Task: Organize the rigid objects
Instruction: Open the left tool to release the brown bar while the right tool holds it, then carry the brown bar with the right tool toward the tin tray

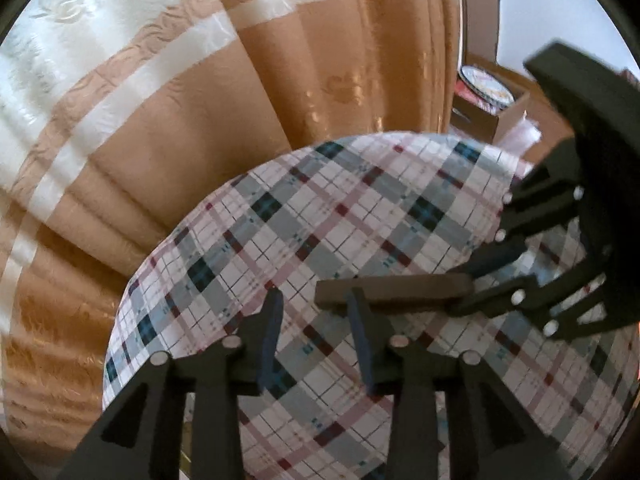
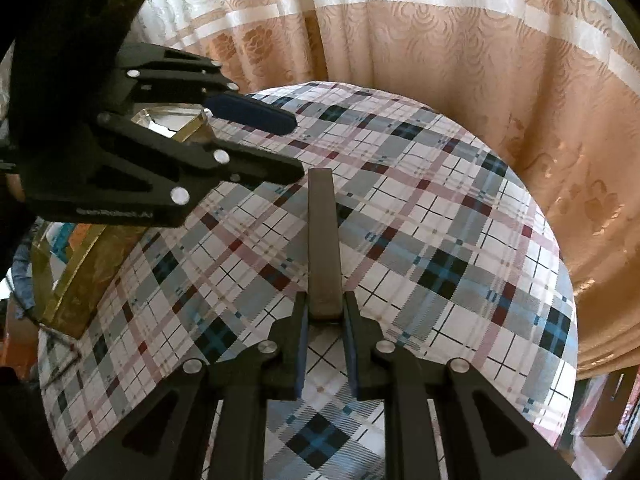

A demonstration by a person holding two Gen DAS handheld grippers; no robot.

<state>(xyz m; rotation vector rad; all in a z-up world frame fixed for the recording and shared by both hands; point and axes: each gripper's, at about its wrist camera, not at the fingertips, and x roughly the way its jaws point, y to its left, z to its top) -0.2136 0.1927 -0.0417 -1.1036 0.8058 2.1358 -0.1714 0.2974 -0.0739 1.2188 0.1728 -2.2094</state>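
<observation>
Right wrist view shows you the largest things first: the striped curtain [image 2: 460, 60] fills the top and right of the frame, and below it the round table [image 2: 440, 240] under its plaid cloth takes up the centre. At the left edge a gold-coloured box [image 2: 76, 280] sits by the table's rim.

Your task piece is the dark flat bar [image 2: 324, 240]. It runs straight up the middle of the frame, its long axis in line with your right hand-held gripper [image 2: 325, 344], which is clamped on the bar's near end — both pads press its sides. The far end points toward the left hand-held gripper [image 2: 296, 148], entering from the upper left, pitched down over the table.

In the left wrist view the same bar [image 1: 394, 288] lies crosswise, left to right, just beyond your left hand-held gripper [image 1: 316, 340]. Its pads stand apart with only cloth between them, and neither seems to press the bar; the bar's left end sits just at the right finger [image 1: 362, 344]. Your right hand-held gripper [image 1: 476, 280] comes in from the right edge, holding the bar's other end.

So the right hand has the bar — the left is empty and nearest the free end. Any hand-over, I judge, turns on bringing that free end between the left pads.
</observation>
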